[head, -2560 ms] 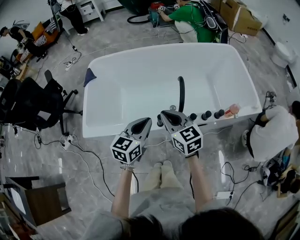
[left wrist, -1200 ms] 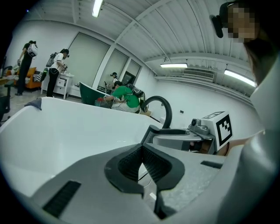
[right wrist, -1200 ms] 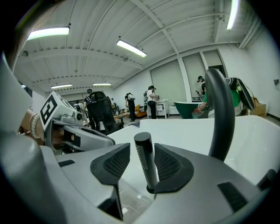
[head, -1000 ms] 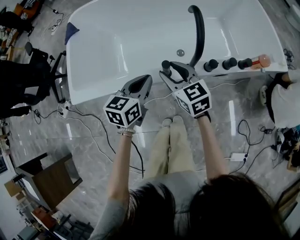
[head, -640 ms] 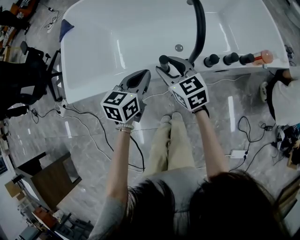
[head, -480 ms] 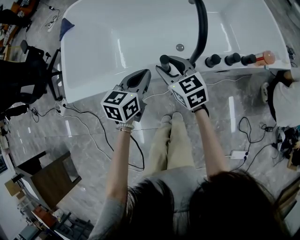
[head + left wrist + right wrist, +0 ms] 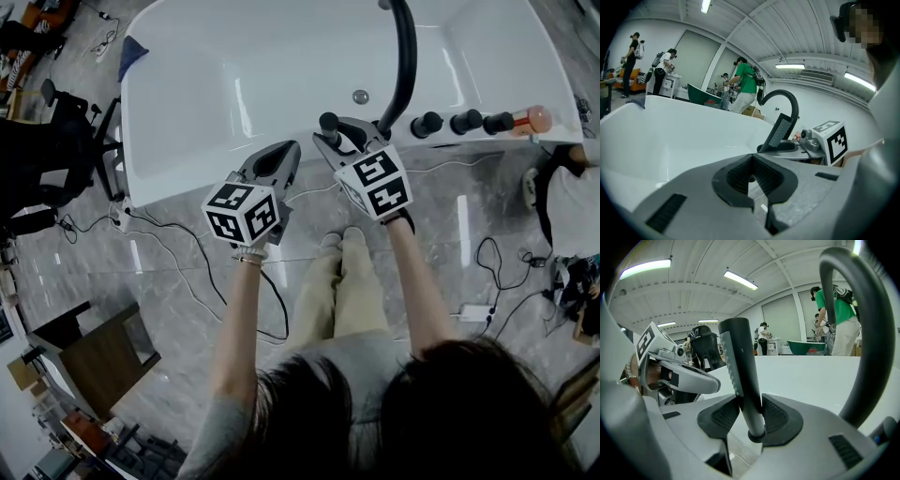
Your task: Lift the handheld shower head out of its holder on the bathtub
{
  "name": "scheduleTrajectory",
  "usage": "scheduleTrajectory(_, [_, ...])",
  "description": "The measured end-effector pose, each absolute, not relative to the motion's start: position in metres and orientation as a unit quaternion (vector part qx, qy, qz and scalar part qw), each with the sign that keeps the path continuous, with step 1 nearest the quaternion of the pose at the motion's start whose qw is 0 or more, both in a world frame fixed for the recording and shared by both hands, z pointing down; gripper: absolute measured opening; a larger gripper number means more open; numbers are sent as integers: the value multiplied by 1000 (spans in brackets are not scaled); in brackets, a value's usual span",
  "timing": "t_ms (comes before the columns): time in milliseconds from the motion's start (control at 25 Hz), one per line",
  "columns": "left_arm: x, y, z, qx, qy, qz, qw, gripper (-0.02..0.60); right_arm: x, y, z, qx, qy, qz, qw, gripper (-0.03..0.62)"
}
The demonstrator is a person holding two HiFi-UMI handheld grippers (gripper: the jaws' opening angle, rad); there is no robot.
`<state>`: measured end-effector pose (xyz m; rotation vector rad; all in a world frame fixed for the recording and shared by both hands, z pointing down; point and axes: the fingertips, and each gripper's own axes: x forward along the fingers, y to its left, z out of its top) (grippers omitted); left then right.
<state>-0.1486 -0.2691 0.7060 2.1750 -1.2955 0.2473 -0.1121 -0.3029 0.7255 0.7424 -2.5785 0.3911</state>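
The handheld shower head (image 7: 740, 371) is a black handle with a grey ribbed strip. It stands upright in its holder on the white bathtub's near rim (image 7: 187, 192) and also shows as the shower head (image 7: 329, 121) and the shower head (image 7: 782, 130). My right gripper (image 7: 343, 132) has the handle between its jaws, which are closing; the right gripper (image 7: 749, 411) has both pads close beside the handle. My left gripper (image 7: 281, 153) hangs just left of it, in front of the rim. The left gripper (image 7: 750, 159) is shut and empty.
A black arched faucet (image 7: 407, 56) rises right behind the shower head. Three black knobs (image 7: 466, 121) and a pink object (image 7: 536, 117) line the rim to the right. An office chair (image 7: 52, 141) and floor cables (image 7: 202, 272) lie to the left. People work beyond the tub.
Both grippers have sunk a little toward the tub rim. The right gripper's jaws now sit lower around the shower head handle.
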Motion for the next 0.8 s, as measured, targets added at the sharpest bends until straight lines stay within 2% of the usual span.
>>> scheduleTrajectory(400, [-147, -264, 700, 813, -489, 89, 303, 5, -108, -302, 721, 287, -918, 145, 231, 137])
scheduleTrajectory(800, [-147, -265, 663, 811, -494, 76, 305, 5, -106, -304, 676, 288, -919, 147, 226, 135])
